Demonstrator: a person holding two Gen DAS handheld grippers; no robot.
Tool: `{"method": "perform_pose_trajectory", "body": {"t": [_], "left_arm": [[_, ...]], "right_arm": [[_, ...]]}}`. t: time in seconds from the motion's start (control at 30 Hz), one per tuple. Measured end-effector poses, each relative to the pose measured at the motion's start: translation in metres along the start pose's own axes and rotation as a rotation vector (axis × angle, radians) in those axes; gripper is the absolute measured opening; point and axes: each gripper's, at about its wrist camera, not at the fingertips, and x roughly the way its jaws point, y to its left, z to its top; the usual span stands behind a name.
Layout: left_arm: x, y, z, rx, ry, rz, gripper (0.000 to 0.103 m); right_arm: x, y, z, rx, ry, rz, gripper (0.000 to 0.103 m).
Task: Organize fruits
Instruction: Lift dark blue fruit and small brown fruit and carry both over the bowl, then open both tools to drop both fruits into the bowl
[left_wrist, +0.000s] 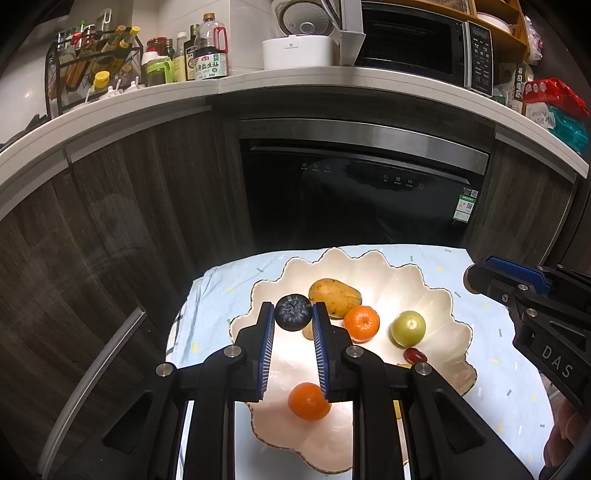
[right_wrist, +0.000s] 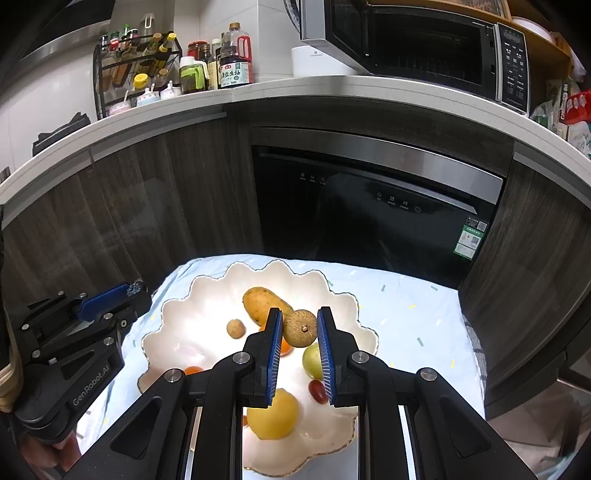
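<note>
Left gripper jaws clamped on dark blueberry, above scalloped bowl on bench. Right gripper jaws clamped on brown round fruit. Mango at 10 o'clock from it, in bowl.

Brightness: dim kitchen, with a bright pool of light on the bowl.
Glare: the bowl's white inside washes out in both views.
Shadows: cabinets are dark.
Distortion: strong fisheye bends the countertop; corners go black.
Focus: mostly sharp.
</note>
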Motion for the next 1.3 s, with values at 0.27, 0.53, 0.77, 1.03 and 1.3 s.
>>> {"method": "perform_pose_trajectory", "body": {"t": [0.27,0.53,0.77,1.03,1.3], "left_arm": [[-0.004,0.0,0.0,-0.003,-0.005,0.007,0.046],[-0.012,0.001,-0.001,-0.011,-0.023,0.026,0.066],[-0.024,0.0,-0.001,-0.015,-0.031,0.032,0.072],[-0.045,-0.003,-0.003,-0.015,-0.042,0.037,0.072],[-0.071,-0.008,-0.01,-0.019,-0.061,0.044,0.072]], "right_arm": [[-0.005,-0.002,0.0,0.016,-0.014,-0.012,0.041],[-0.012,-0.005,0.0,0.034,-0.04,-0.029,0.061],[-0.024,-0.005,0.001,0.039,-0.057,-0.026,0.064],[-0.045,-0.007,-0.003,0.047,-0.079,-0.029,0.064],[-0.067,-0.01,-0.013,0.057,-0.089,-0.056,0.064]]}}
